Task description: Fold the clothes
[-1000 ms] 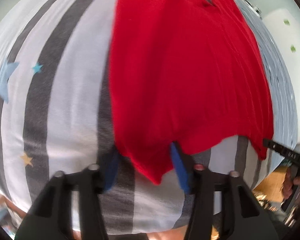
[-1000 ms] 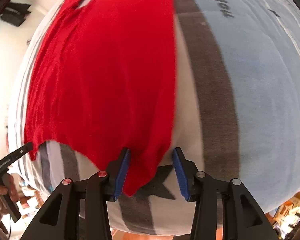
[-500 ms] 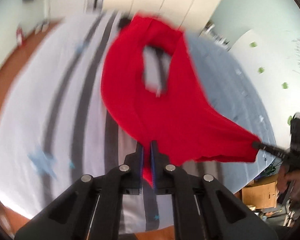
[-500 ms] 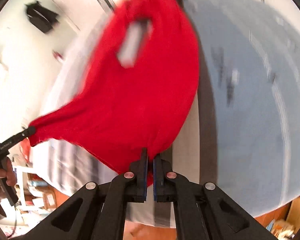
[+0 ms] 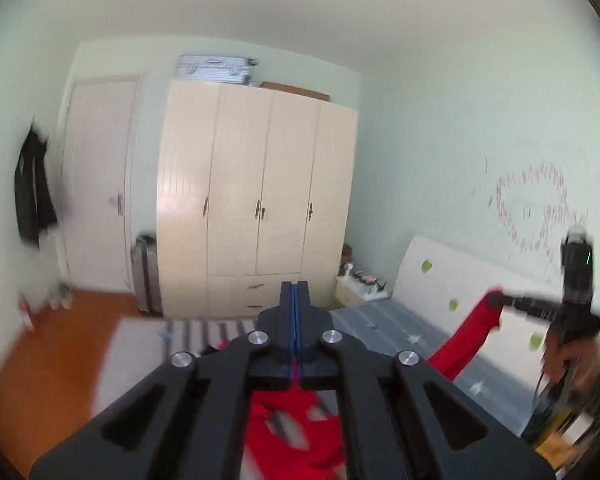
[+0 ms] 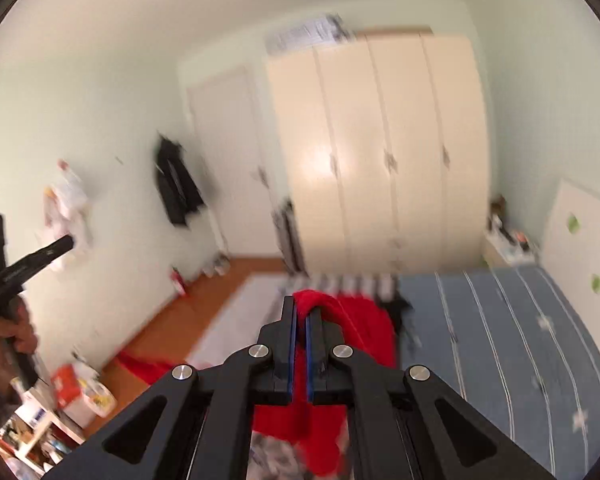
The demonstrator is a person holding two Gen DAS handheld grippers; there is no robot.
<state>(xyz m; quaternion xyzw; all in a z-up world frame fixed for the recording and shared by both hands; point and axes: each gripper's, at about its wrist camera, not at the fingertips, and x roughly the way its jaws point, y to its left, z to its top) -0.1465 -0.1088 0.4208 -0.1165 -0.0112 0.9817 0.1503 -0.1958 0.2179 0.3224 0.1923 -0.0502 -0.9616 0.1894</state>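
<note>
Both grippers are up in the air, and a red shirt (image 5: pixel 466 338) hangs between them over the bed (image 5: pixel 384 320). My left gripper (image 5: pixel 295 288) is shut, with a sliver of red cloth between its blue pads and the rest sagging below it. My right gripper (image 6: pixel 300 308) is shut on another corner of the red shirt (image 6: pixel 364 320), which bunches over its tip. In the left wrist view the right gripper (image 5: pixel 496 300) shows at the far right pinching the cloth. In the right wrist view the left gripper (image 6: pixel 58 247) shows at the far left, in a hand (image 6: pixel 8 332).
A cream wardrobe (image 5: pixel 256 200) stands against the far wall with a suitcase (image 5: pixel 214 68) on top. A black garment (image 6: pixel 176 184) hangs on the left wall. A nightstand (image 5: pixel 360 288) sits by the headboard. Cluttered shelves (image 6: pixel 40 420) stand at lower left beside the wooden floor (image 6: pixel 172 320).
Both grippers shut on the shirt's lower corners, then rose fast and tipped up toward level. The shirt came off the bed and now hangs between them.
</note>
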